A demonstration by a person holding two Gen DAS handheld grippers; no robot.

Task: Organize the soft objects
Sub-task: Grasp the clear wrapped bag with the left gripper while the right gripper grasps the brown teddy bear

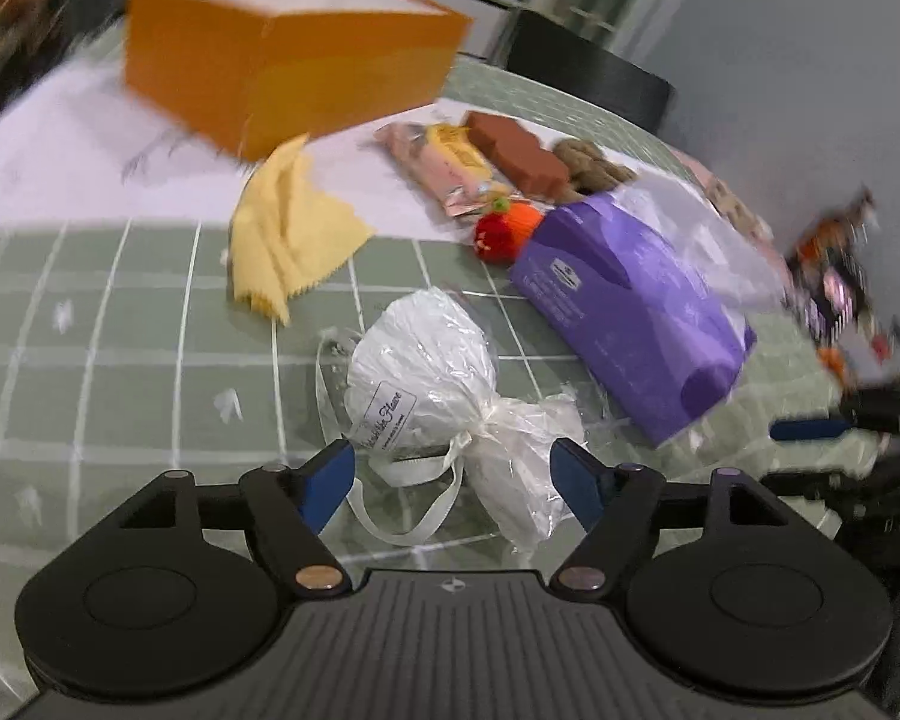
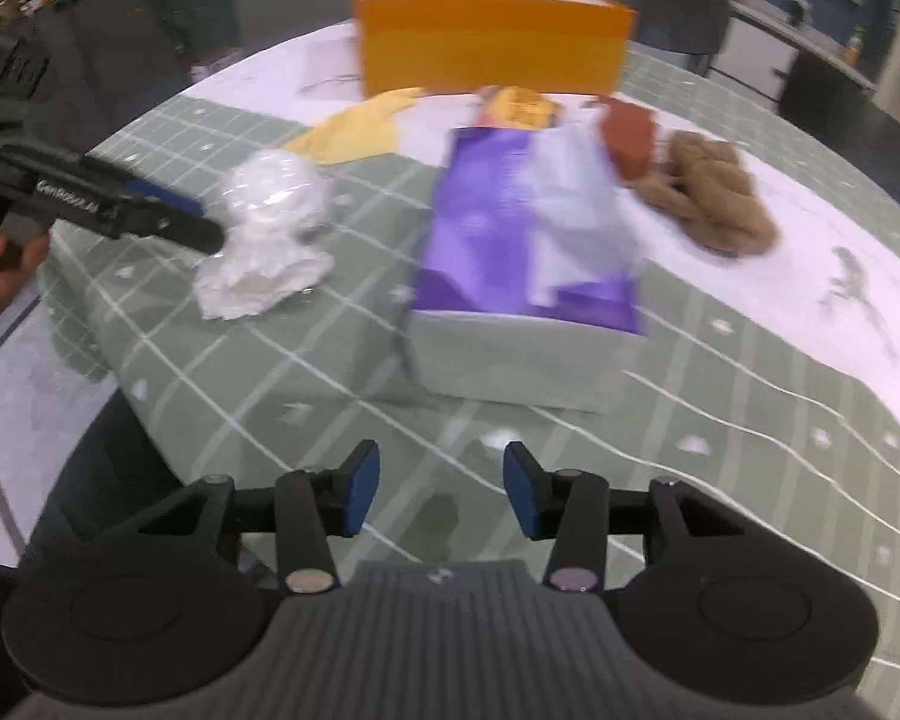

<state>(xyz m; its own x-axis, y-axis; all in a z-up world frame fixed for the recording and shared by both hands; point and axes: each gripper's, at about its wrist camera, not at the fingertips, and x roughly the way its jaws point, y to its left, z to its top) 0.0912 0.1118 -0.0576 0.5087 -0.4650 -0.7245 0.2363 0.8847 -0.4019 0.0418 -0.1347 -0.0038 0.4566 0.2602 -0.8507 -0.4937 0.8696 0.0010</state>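
1. Your left gripper (image 1: 453, 477) is spread wide, its blue pads on either side of the white wrapped bundle (image 1: 426, 372) at the near edge of the table (image 1: 120, 324). Nothing is clamped yet; whether the pads touch the film I cannot tell.
2. Your right gripper (image 2: 442, 495) is partly open and empty, hovering over bare checked cloth, well short of the purple tissue pack (image 2: 528, 204).
3. Judge the bundle as light and squashy: soft white stuff inside crinkly clear film, tied with a white ribbon (image 1: 414, 498). The film will probably be slippery and may slide under a shallow pinch.
4. Your best hold looks like the gathered neck where the ribbon cinches the film, since the bulk on both sides should stop it slipping out. The round body would compress and could squirt free.
5. Avoid taking the loose ribbon loop alone; the bundle would swing.
6. The likely destination is the orange box (image 1: 282, 54) at the far side, beyond the yellow cloth (image 1: 288, 228).
7. The purple pack should feel soft but bulkier, so grip across its narrow side.
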